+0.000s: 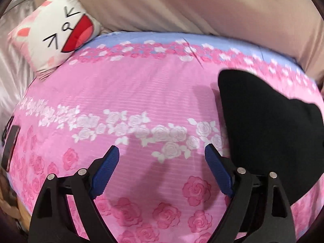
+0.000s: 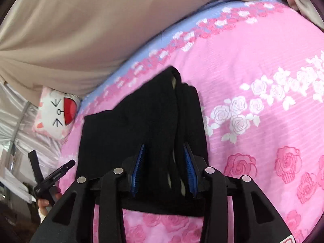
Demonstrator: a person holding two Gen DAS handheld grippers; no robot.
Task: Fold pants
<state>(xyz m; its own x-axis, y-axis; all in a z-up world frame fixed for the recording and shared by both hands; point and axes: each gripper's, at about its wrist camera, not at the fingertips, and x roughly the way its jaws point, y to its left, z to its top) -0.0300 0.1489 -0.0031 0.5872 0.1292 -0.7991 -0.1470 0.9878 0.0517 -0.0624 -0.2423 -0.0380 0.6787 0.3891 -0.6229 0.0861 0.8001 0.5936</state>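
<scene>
The black pants (image 2: 131,121) lie folded into a thick stack on the pink rose-print bedsheet (image 2: 253,60). My right gripper (image 2: 164,145) is over their near end, its blue pads closed on a bunched ridge of the black fabric. In the left wrist view the pants (image 1: 269,125) show as a dark mass at the right, beside the right finger. My left gripper (image 1: 162,147) hangs above the bare sheet (image 1: 121,91), jaws wide open, nothing between them. A hand (image 2: 43,203) holding that left tool shows at the right wrist view's lower left.
A white cat-face pillow (image 1: 54,32) leans at the bed's far left corner. A beige drape (image 1: 182,6) runs along the far side of the bed. A dark flat object (image 1: 11,145) sits at the bed's left edge. Pale satin cloth (image 1: 12,70) hangs beyond the pillow.
</scene>
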